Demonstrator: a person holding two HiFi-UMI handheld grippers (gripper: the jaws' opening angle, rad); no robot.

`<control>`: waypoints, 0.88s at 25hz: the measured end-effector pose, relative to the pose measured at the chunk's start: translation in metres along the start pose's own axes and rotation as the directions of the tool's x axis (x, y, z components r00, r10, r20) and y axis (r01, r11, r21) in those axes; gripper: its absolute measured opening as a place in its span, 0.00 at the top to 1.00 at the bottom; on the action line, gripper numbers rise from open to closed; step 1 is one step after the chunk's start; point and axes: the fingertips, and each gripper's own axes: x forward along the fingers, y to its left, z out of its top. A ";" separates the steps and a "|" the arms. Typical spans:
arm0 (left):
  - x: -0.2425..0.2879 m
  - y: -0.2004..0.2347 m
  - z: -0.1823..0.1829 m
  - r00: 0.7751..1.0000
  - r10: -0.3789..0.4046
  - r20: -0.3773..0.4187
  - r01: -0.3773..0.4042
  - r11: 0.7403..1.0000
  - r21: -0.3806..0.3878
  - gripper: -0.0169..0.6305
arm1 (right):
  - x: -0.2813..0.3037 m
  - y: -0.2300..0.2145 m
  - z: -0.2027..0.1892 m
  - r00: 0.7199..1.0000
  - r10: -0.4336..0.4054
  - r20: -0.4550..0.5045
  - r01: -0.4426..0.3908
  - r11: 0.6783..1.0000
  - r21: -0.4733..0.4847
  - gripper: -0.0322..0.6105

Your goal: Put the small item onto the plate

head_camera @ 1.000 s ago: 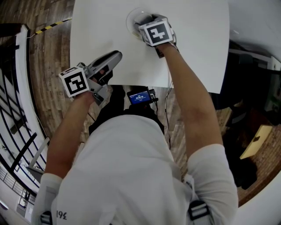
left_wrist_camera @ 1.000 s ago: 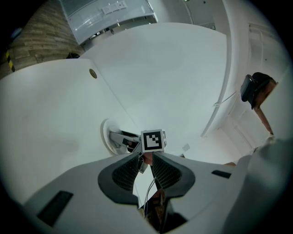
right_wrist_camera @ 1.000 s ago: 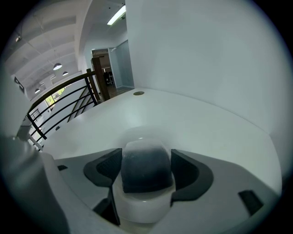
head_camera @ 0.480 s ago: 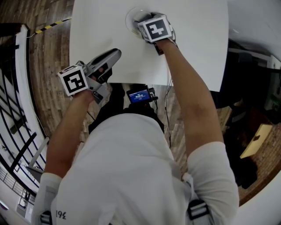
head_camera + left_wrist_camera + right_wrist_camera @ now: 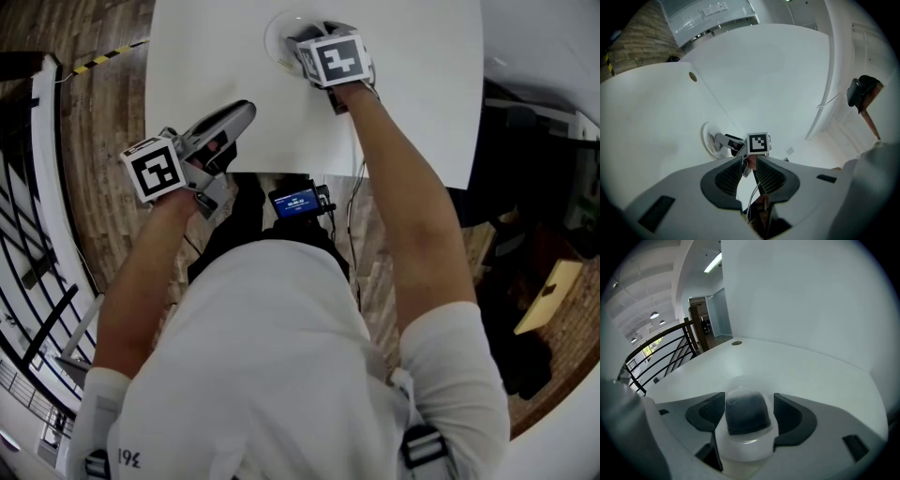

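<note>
You are at the placing step: the right gripper [image 5: 302,45], top centre of the head view, clamps the small item [image 5: 746,414] over the plate [image 5: 272,34]; lower, then release, while the left gripper [image 5: 241,114] hangs nearly closed, empty.

The white rectangular worktop [image 5: 412,94] lies open across its middle and right side. At its far edge the right gripper [image 5: 750,404], jaws clamped on a small dark-and-white item [image 5: 746,417], blocks the round white plate [image 5: 273,42]. The left gripper [image 5: 242,112] overhangs the near-left corner.
</note>
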 end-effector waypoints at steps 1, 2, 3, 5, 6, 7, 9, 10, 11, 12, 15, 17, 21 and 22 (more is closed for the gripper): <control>0.000 0.000 0.000 1.000 0.000 -0.002 0.000 1.000 0.002 0.83 | -0.002 -0.001 0.003 1.000 -0.004 0.009 0.004 1.000 0.002 0.45; 0.000 0.000 0.000 1.000 0.000 -0.003 0.000 1.000 0.003 0.83 | -0.004 -0.001 0.006 1.000 -0.008 0.018 0.008 1.000 0.005 0.45; 0.000 0.000 0.000 1.000 0.000 -0.003 0.000 1.000 0.003 0.83 | -0.006 -0.002 0.008 1.000 -0.012 0.025 0.012 1.000 0.009 0.45; 0.000 0.000 0.000 1.000 -0.002 -0.002 0.002 1.000 0.006 0.83 | -0.009 -0.004 0.010 0.999 -0.020 0.037 0.019 1.000 0.018 0.45; 0.000 -0.001 0.001 1.000 -0.003 -0.001 0.003 1.000 0.007 0.83 | -0.011 -0.004 0.011 0.999 -0.023 0.042 0.022 0.999 0.023 0.45; 0.000 -0.001 0.001 1.000 -0.004 0.000 0.004 1.000 0.008 0.83 | -0.013 -0.005 0.011 0.999 -0.025 0.047 0.023 0.999 0.029 0.45; -0.001 -0.002 0.001 1.000 -0.003 0.000 0.003 1.000 0.012 0.83 | -0.017 -0.004 0.012 0.998 -0.024 0.057 0.022 0.999 0.037 0.45; -0.001 -0.002 0.001 1.000 -0.003 0.001 0.003 1.000 0.014 0.83 | -0.019 -0.004 0.013 0.998 -0.021 0.063 0.018 0.999 0.038 0.45; -0.001 -0.002 0.001 1.000 -0.003 0.003 0.003 1.000 0.017 0.83 | -0.022 -0.003 0.014 0.997 -0.017 0.070 0.014 0.999 0.038 0.45; -0.002 -0.002 0.001 1.000 -0.004 0.005 0.004 1.000 0.018 0.83 | -0.025 -0.001 0.016 0.997 -0.012 0.080 0.009 0.999 0.038 0.45; -0.005 -0.009 0.001 1.000 -0.013 0.014 0.013 1.000 0.023 0.83 | -0.041 0.008 0.023 0.992 0.005 0.128 -0.010 0.999 0.041 0.60; -0.007 -0.014 0.001 0.999 -0.026 0.020 0.025 0.999 0.026 0.83 | -0.051 0.015 0.029 0.987 0.019 0.159 -0.026 0.999 0.042 0.70; -0.012 -0.030 -0.005 0.998 -0.058 0.031 0.057 0.998 0.037 0.83 | -0.080 0.025 0.028 0.984 0.019 0.179 -0.028 0.999 0.045 0.95; -0.015 -0.035 -0.009 0.997 -0.065 0.032 0.063 0.997 0.039 0.83 | -0.089 0.029 0.025 0.984 0.017 0.179 -0.026 0.999 0.047 0.95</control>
